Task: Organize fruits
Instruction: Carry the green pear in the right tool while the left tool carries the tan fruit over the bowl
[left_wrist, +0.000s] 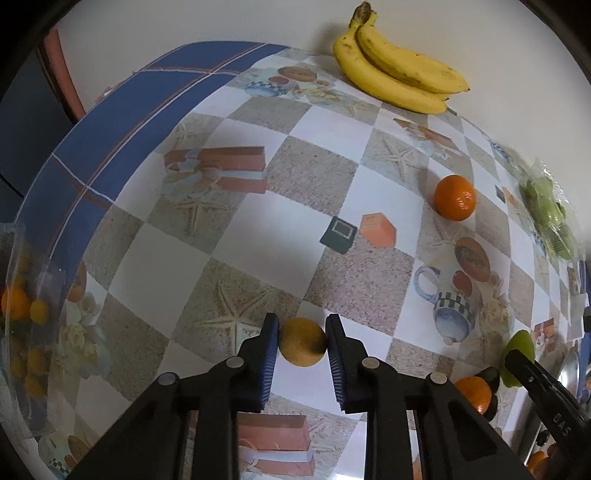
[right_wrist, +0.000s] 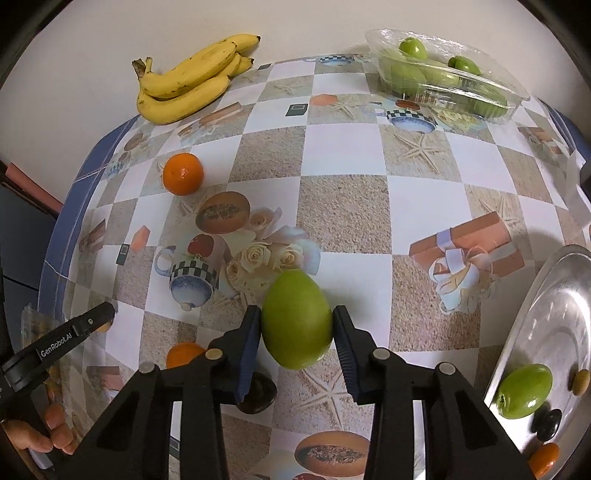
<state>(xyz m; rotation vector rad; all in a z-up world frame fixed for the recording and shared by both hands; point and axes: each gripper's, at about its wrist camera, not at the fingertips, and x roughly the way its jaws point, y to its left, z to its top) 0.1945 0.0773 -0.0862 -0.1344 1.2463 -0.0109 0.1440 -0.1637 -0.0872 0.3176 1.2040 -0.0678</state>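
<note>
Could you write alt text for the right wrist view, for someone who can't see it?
A two-finger right gripper holds a green fruit above a patterned tablecloth. To the right, a metal tray carries another green fruit and small fruits. Bananas, a mandarin and a clear plastic container of green fruit lie beyond.

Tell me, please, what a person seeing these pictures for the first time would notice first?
Probably the two held fruits: the right gripper clamps a large green fruit above the patterned tablecloth, and the left gripper holds a small brownish-yellow round fruit. Next, the yellow bananas against the wall at the table's far edge, and a bright orange lying alone on the cloth.
</note>
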